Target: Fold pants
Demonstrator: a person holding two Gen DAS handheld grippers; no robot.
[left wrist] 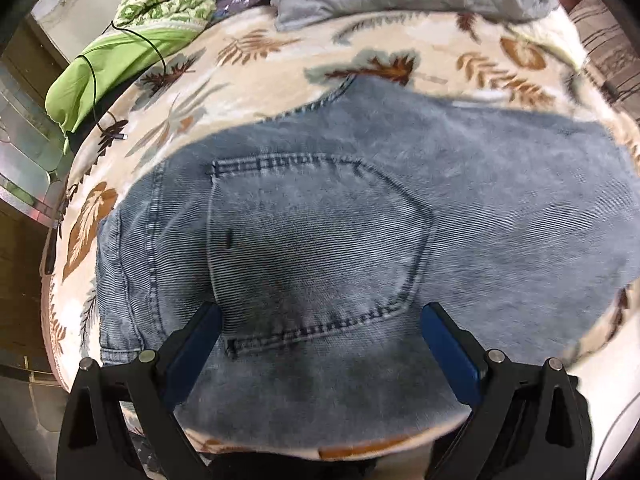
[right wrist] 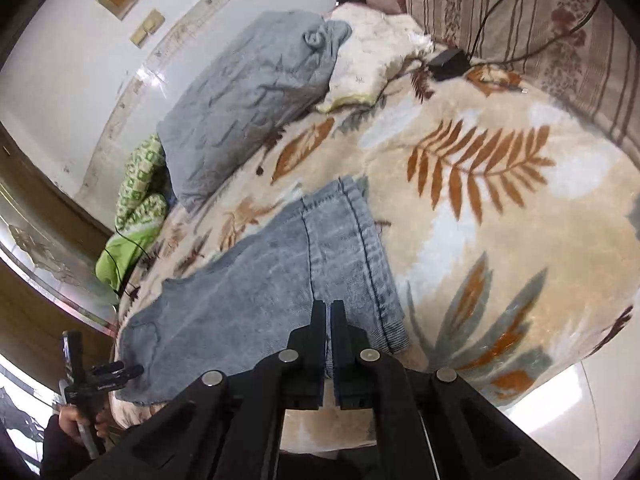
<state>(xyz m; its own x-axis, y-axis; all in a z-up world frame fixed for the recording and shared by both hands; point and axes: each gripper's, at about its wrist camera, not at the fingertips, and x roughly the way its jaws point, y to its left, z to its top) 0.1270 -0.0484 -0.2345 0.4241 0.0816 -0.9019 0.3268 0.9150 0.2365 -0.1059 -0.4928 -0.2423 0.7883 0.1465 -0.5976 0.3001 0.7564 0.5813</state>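
Light blue jeans (left wrist: 460,200) lie flat on a bed with a leaf-patterned blanket (left wrist: 260,64). The back pocket (left wrist: 316,248) faces up. My left gripper (left wrist: 322,316) hovers just above that pocket, open, its blue-padded fingers (left wrist: 200,332) spread wide with nothing between them. In the right wrist view the jeans (right wrist: 260,280) run away from me, the hemmed leg end (right wrist: 352,200) at the far side. My right gripper (right wrist: 329,308) is shut over the near part of the leg, and no cloth shows pinched between its fingers. A hand (right wrist: 76,420) holds the left gripper at the lower left.
A grey pillow (right wrist: 248,96) and a green patterned cloth (left wrist: 160,8) lie at the far side of the bed. A black cable (left wrist: 94,80) crosses the green cloth. A black charger (right wrist: 448,62) sits by striped bedding (right wrist: 520,20). The bed's near edge (right wrist: 520,396) drops to a white floor.
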